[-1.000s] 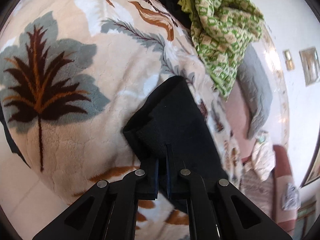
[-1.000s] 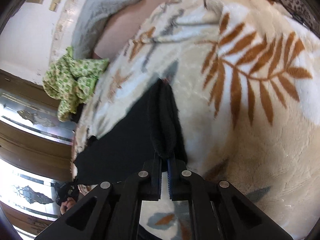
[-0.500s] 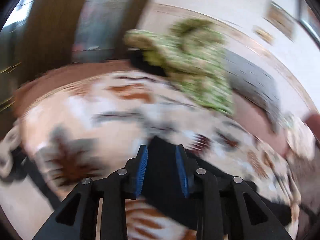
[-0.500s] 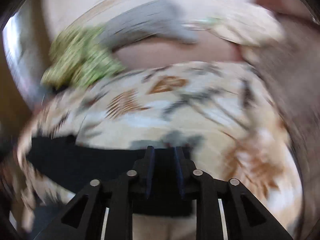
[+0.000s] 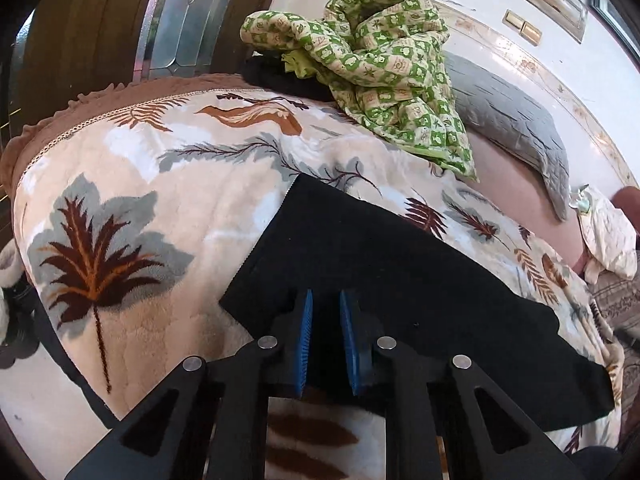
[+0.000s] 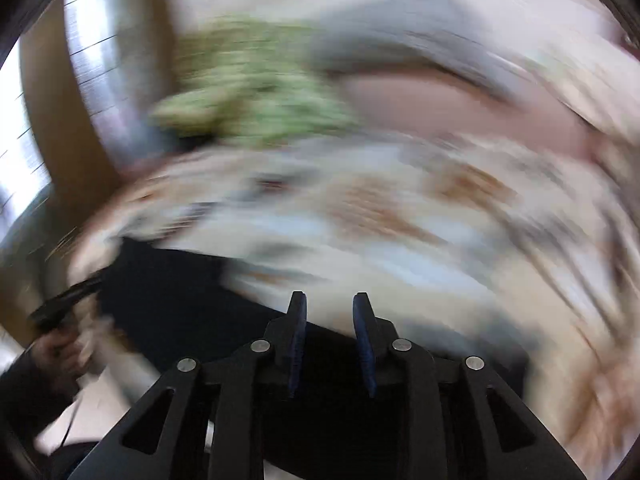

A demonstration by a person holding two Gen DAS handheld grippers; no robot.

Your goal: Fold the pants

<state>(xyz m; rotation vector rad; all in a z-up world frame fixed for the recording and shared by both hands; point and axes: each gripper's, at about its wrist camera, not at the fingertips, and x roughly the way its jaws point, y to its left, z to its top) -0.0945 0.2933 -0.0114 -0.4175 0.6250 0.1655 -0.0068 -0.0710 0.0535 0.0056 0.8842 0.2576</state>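
The black pants [image 5: 384, 264] lie flat in a long folded strip on the leaf-patterned blanket [image 5: 132, 200]. My left gripper [image 5: 325, 304] is open and empty, just above the strip's near left end. The right wrist view is heavily blurred by motion. There my right gripper [image 6: 329, 306] is open and empty over the near edge of the pants [image 6: 188, 292]. The other hand-held gripper [image 6: 66, 304] shows dimly at the far left of that view.
A crumpled green checked quilt [image 5: 380, 64] lies at the back of the bed on a dark garment. A grey pillow [image 5: 516, 120] lies to its right. A wooden door with a glass panel [image 5: 176, 20] stands behind. A cream bundle [image 5: 612, 236] sits at the far right.
Both grippers have let go of the pants, opened and pulled back. The pants, held bunched a second ago, now lie flat on the blanket. The right gripper is still moving fast.
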